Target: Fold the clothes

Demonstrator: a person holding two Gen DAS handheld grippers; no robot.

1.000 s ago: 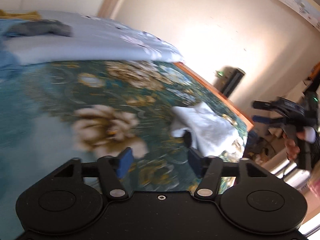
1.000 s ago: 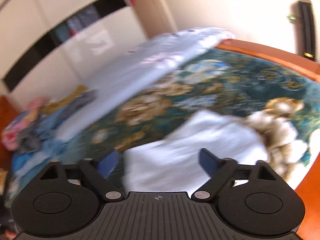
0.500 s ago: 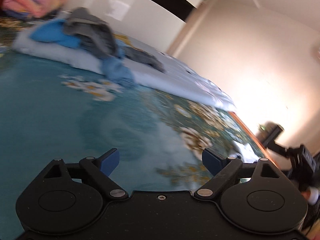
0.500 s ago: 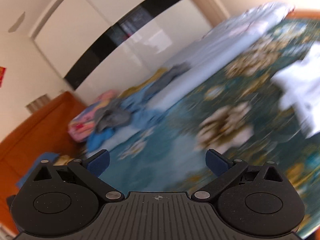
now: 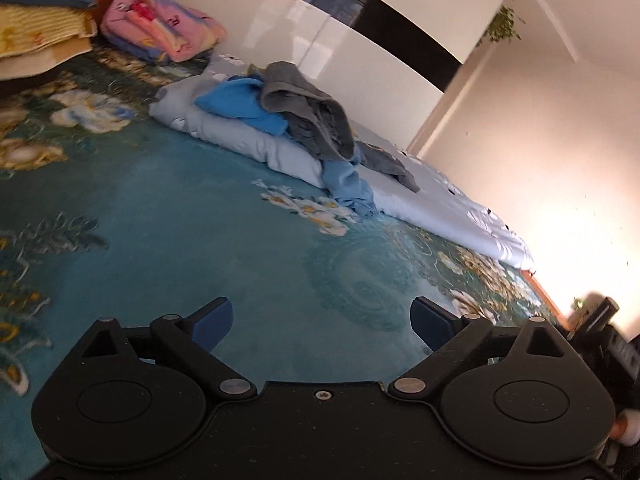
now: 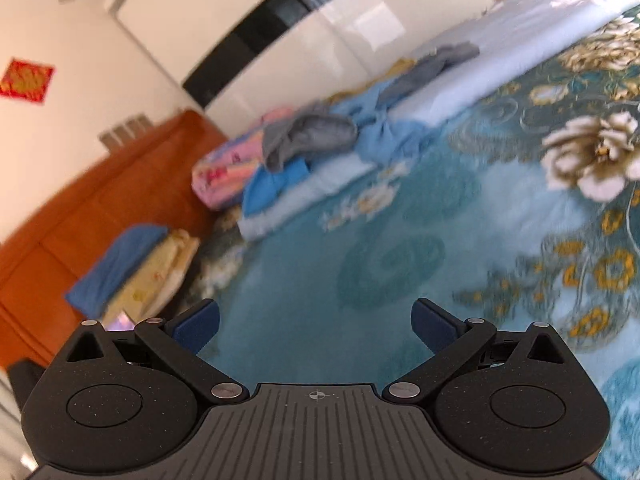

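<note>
Left tool point(image 5: 322, 322) and right tool point(image 6: 316, 320) both gaped wide, empty, above the bed point(image 5: 224, 240). Grey garment point(image 5: 308, 116) lay on blue clothes point(image 5: 244, 106) beyond.

Covered with a teal floral bedspread point(image 5: 224, 240), bed point(image 6: 400, 280) wide and mostly bare in the near part. Along the far side, a long pale blue duvet point(image 5: 432, 208), folded flat and lying straight on the spread. Heaped on that duvet: a blue garment point(image 5: 240, 106), a grey garment point(image 5: 308, 116), another blue piece point(image 5: 348, 188) spilling over the duvet's edge onto the spread. Toward the wooden headboard point(image 6: 100, 208), a pink patterned bundle point(image 5: 160, 24) just beside the duvet's end. Nearer the corner, stacked yellow bedding point(image 5: 40, 36) with a blue pillow point(image 6: 120, 256) on top.
</note>
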